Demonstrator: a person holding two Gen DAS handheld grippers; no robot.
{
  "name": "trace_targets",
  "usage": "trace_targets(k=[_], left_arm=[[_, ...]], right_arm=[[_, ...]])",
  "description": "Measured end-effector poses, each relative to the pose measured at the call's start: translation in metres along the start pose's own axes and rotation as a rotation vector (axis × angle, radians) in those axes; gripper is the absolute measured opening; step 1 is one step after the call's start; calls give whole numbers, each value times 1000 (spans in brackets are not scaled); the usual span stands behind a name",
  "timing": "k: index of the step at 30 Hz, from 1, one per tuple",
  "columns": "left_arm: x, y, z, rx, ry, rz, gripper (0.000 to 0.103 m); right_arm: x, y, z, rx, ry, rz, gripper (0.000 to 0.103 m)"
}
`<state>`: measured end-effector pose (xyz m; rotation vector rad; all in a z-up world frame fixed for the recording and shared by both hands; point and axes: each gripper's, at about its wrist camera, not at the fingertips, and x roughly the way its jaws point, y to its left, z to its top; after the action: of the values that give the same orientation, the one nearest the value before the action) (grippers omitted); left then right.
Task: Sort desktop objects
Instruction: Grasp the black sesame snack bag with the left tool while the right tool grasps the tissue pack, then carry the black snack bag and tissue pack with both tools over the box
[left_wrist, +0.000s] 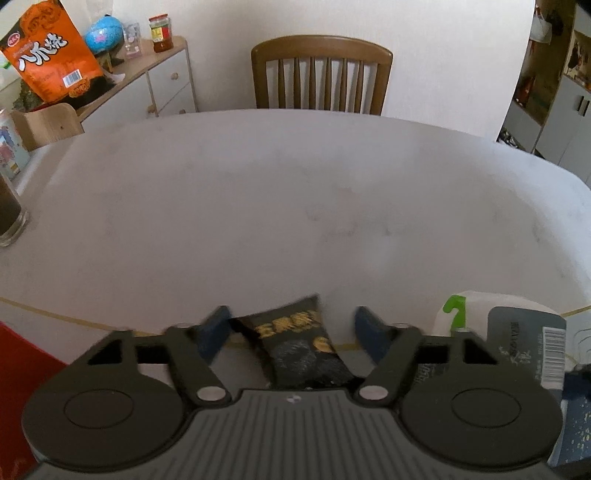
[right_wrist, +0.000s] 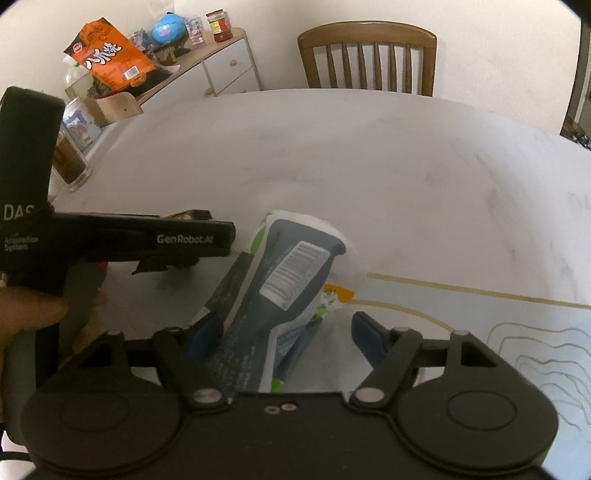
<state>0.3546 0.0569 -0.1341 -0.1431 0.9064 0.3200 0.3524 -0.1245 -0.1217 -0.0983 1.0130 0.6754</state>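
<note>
A black snack packet with gold lettering (left_wrist: 304, 343) lies on the table between the open blue pads of my left gripper (left_wrist: 293, 326), not clamped. A grey-blue pouch with a barcode (right_wrist: 280, 291) lies on a white and green tissue pack (right_wrist: 332, 240), between the open pads of my right gripper (right_wrist: 280, 332); the left pad is near or against the pouch. The same pouch (left_wrist: 524, 347) and tissue pack (left_wrist: 461, 306) show at the right in the left wrist view. The left gripper's body (right_wrist: 110, 240) shows at the left in the right wrist view.
A white oval table (left_wrist: 277, 203) carries a gold-lined mat (right_wrist: 480, 295) at its near edge. A glass of dark drink (left_wrist: 9, 214) and an orange snack bag (left_wrist: 48, 55) stand at the far left. A wooden chair (left_wrist: 321, 74) and a cabinet (left_wrist: 162, 85) stand behind. A red thing (left_wrist: 22, 369) lies at the near left.
</note>
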Motion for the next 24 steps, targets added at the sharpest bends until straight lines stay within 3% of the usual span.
trace_targets(k=[1, 2, 4, 6, 12, 24], left_arm=[[-2, 0, 0, -3, -4, -2, 50], [-3, 1, 0, -8, -4, -7, 50], [-5, 2, -1, -10, -4, -20, 48], [-7, 2, -3, -11, -5, -27, 48], [-13, 4, -5, -13, -7, -47, 47], [-53, 1, -8, 4, -26, -116, 47]], right_arm=[[-1, 0, -1, 2, -3, 12, 59], [-2, 0, -1, 6, -7, 20, 52], [-3, 1, 0, 6, -12, 15, 50], [-7, 0, -1, 9, -23, 7, 39], [-21, -7, -3, 22, -58, -25, 24], [-59, -17, -14, 53, -91, -59, 21]])
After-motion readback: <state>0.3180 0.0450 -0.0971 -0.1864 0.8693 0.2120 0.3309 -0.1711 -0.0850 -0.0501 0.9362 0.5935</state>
